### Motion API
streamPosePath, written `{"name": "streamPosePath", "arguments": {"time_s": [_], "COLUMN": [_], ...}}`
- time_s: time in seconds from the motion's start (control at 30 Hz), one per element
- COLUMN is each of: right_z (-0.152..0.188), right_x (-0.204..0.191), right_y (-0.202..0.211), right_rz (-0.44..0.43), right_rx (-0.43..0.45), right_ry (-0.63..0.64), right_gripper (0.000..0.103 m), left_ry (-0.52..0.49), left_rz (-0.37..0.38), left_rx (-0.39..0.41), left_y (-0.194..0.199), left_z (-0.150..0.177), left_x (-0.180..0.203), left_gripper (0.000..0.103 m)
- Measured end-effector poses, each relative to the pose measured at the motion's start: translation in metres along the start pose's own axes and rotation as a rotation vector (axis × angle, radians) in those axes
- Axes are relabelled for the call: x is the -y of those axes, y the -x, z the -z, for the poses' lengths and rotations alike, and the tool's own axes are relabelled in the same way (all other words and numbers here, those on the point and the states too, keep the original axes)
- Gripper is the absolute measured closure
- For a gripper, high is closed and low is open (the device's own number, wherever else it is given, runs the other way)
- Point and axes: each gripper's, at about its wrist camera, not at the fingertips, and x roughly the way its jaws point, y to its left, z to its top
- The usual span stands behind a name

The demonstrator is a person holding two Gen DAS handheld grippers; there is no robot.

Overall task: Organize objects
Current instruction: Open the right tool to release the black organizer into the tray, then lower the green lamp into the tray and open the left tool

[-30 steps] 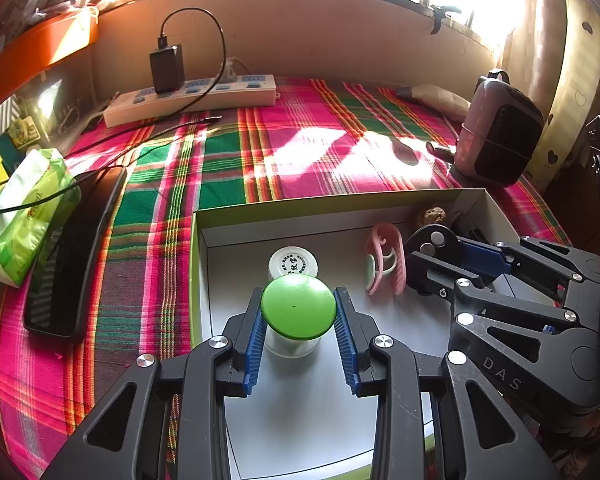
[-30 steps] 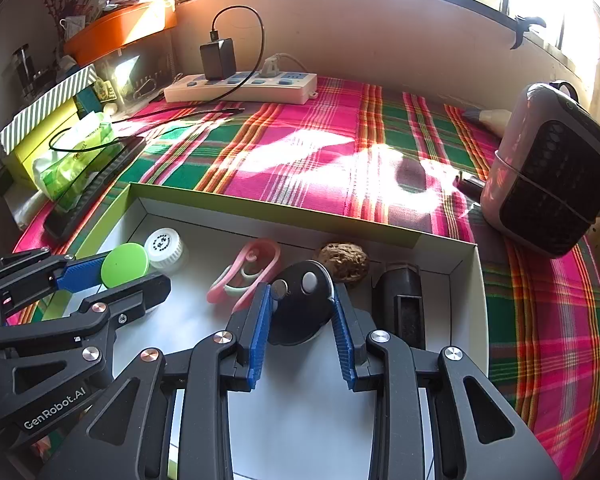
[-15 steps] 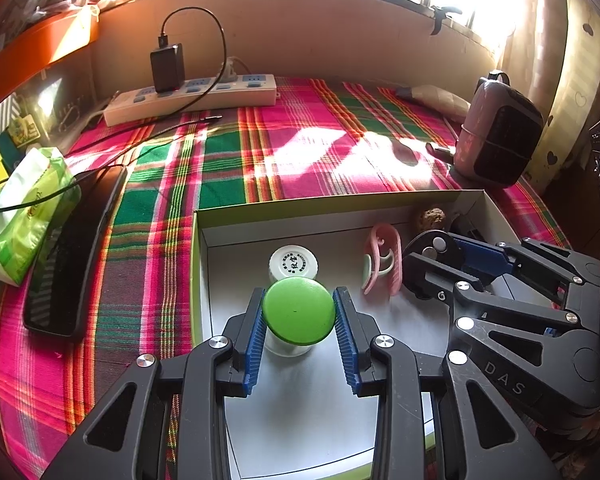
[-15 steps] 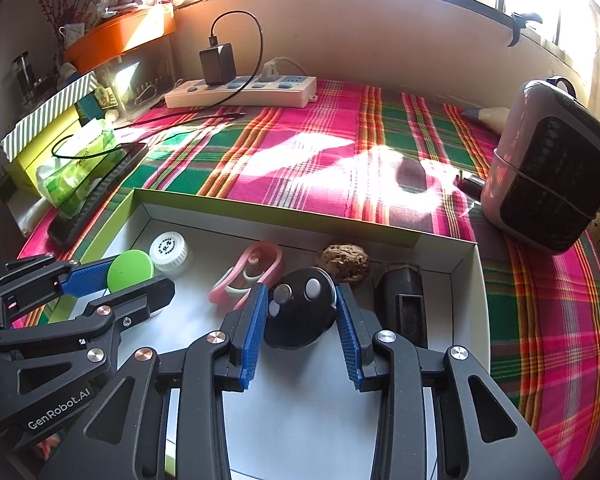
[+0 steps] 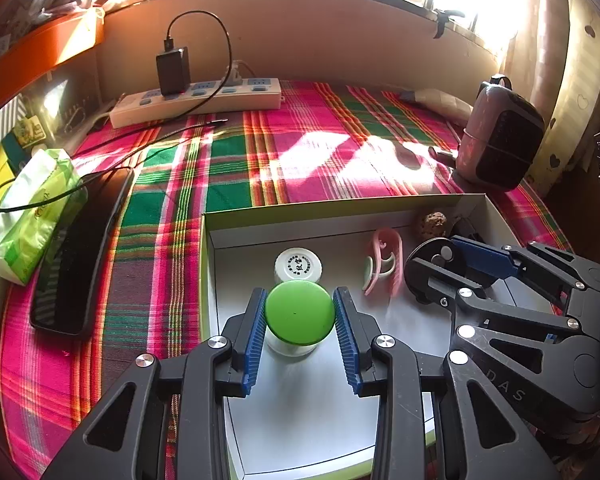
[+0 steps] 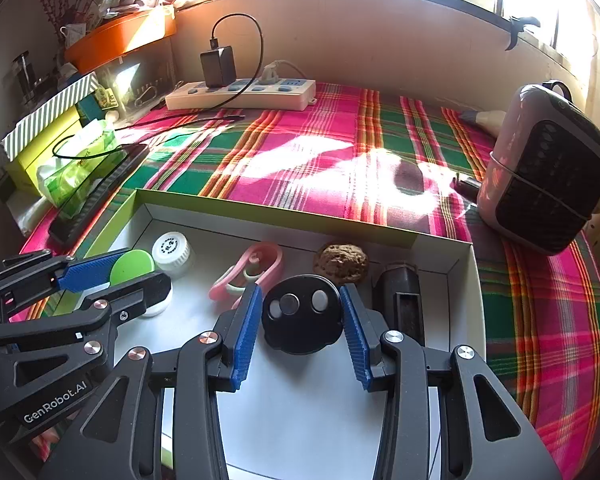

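Note:
A shallow white box with a green rim (image 5: 328,205) (image 6: 268,213) lies on the plaid cloth. My left gripper (image 5: 299,307) is shut on a green-lidded jar (image 5: 299,313) (image 6: 132,266) inside the box at its left side. My right gripper (image 6: 302,312) is shut on a black round remote (image 6: 300,314) (image 5: 428,258) with several buttons, over the box floor. Also in the box are a white-capped bottle (image 5: 298,266) (image 6: 173,249), a pink clip (image 5: 384,260) (image 6: 252,268), a walnut (image 6: 342,262) (image 5: 433,224) and a dark rectangular object (image 6: 404,300).
A pink and black heater (image 6: 548,168) (image 5: 500,144) stands at the right. A power strip with a black charger (image 5: 196,98) (image 6: 240,94) lies at the back. A black phone (image 5: 80,252) and a green tissue pack (image 5: 32,216) lie left of the box.
Both grippers have drawn back slightly with their objects still held. The jar and the remote sit a little nearer the box's front.

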Motion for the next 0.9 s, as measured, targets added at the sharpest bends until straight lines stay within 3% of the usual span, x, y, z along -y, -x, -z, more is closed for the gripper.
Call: {"name": "streamPosePath", "arguments": {"time_s": [0.9], "right_z": [0.004], "right_x": [-0.003], "right_y": [0.017], "right_rz": [0.004], "right_rx": [0.043], "right_ry": [-0.003], "right_gripper": [0.059], "left_ry": [-0.01], "left_rz": [-0.01], "left_rx": [0.032], "left_y": [0.017], "left_z": [0.003], "left_x": [0.005], "left_gripper": [0.071]}}
